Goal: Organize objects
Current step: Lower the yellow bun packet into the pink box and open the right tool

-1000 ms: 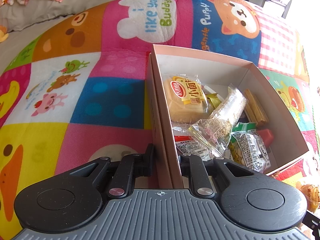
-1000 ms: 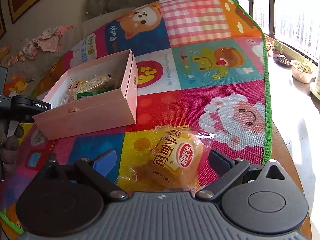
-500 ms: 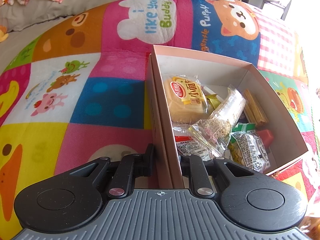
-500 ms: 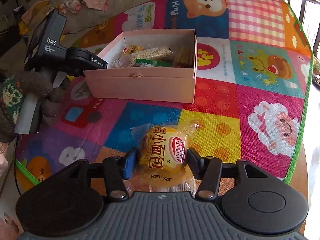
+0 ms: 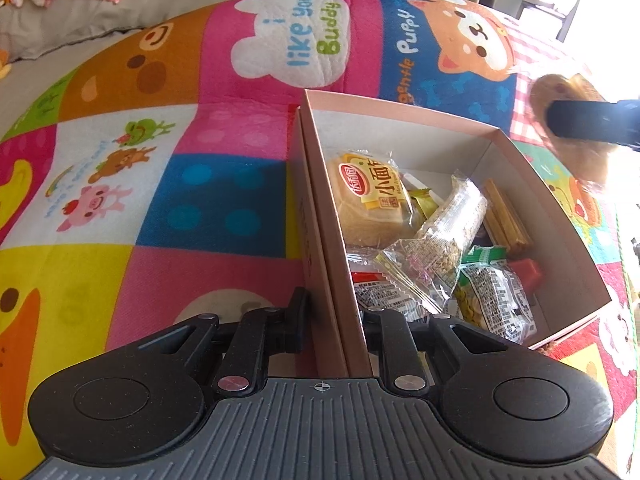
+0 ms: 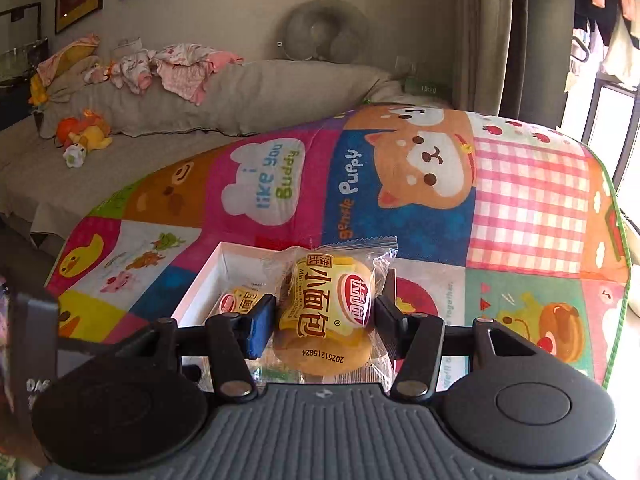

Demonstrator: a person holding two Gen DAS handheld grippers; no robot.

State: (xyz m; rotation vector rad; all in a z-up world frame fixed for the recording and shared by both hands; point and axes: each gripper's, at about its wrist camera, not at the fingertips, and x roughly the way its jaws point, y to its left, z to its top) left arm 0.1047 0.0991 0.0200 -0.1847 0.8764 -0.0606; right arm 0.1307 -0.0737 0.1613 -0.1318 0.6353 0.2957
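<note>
The left gripper (image 5: 334, 316) is clamping the pink box (image 5: 554, 216) wall with opening jaws, while the right gripper (image 6: 322, 320), clamped on a wrapped mini bread (image 6: 326, 312), is carrying it over the box for release inside.

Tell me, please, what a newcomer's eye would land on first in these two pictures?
Probably the yellow wrapped bun, pinched between the right gripper's fingers and held above the pink box. Next, that open box itself, crowded with packaged snacks including a matching bun, on the bright cartoon-patch mat. The left gripper straddles the box's near wall, its jaws opening.
</note>
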